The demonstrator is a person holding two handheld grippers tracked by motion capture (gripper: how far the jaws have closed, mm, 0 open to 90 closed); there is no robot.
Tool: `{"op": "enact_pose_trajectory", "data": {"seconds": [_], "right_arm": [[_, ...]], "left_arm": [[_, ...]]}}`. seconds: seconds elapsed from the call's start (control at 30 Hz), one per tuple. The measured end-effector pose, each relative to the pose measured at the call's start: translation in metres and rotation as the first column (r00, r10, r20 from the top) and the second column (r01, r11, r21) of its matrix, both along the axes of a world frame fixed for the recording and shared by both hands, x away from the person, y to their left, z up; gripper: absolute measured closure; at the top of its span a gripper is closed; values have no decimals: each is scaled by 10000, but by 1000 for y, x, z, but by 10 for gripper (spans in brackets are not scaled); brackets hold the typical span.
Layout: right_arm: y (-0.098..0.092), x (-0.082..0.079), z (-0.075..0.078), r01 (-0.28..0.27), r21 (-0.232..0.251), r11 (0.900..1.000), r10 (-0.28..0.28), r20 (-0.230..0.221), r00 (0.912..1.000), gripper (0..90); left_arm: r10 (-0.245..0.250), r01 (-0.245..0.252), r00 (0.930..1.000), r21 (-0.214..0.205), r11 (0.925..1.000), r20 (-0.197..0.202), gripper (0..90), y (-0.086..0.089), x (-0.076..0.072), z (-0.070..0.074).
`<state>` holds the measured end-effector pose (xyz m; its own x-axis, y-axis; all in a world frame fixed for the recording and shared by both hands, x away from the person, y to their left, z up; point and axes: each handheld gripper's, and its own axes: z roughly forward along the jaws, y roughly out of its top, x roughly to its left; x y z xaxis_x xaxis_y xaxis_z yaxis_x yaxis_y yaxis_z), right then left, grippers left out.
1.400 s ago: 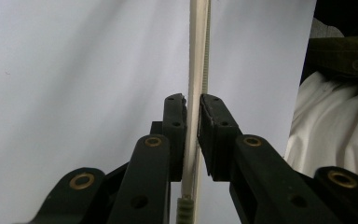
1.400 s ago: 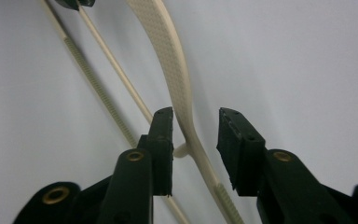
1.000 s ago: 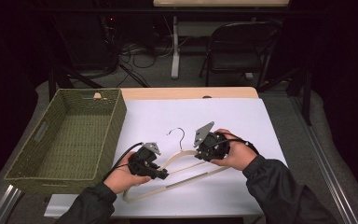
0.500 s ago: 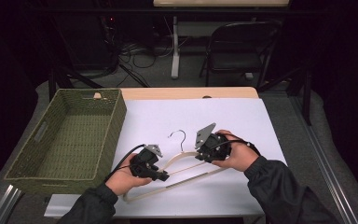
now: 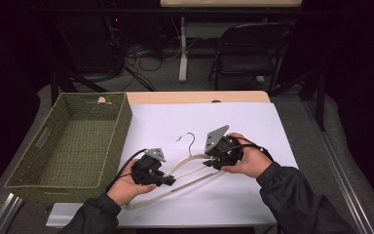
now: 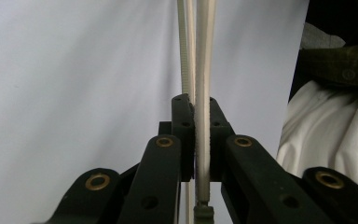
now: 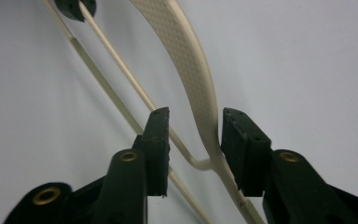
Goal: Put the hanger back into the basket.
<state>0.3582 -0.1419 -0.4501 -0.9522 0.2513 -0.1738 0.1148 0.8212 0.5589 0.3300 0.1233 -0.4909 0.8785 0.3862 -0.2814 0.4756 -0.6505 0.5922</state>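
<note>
Cream hanger [image 5: 190, 168] flat on white surface [image 5: 253, 126], bit nearer front edge than middle. Long axis runs diagonal, front-left to back-right; metal hook [image 5: 189, 140] points toward back edge. Left gripper [image 5: 168, 181] clamped tight on hanger's arm near its left end. Right gripper [image 5: 209, 165] at hanger's right shoulder, jaws just been opening, arm between them, one pad clear of it. Green basket [image 5: 121, 122] along left edge.
</note>
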Motion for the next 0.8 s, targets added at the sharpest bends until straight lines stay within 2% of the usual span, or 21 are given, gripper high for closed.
{"op": "enact_pose_trajectory", "data": {"seconds": [0.17, 0.37, 0.6, 0.67, 0.8], "right_arm": [[-7, 0, 7, 236, 267, 9994, -241, 173, 9996, 562], [-16, 2, 15, 598, 531, 9968, -613, 270, 9978, 554], [-25, 3, 17, 853, 646, 9943, -875, 314, 9957, 538], [-27, 4, 17, 915, 626, 9938, -934, 273, 9953, 536], [-28, 5, 16, 951, 592, 9937, -967, 237, 9950, 524]], "left_arm": [[247, -245, 9996, -247, 9994, 98, 873, 11, -6, 7], [740, -734, 9971, -373, 9966, 153, 873, 26, -14, 16], [1372, -1359, 9904, -572, 9891, 184, 873, 44, -18, 27], [1585, -1565, 9867, -545, 9862, 351, 872, 51, -19, 34], [1612, -1589, 9860, -533, 9859, 432, 872, 59, -19, 43]]}}
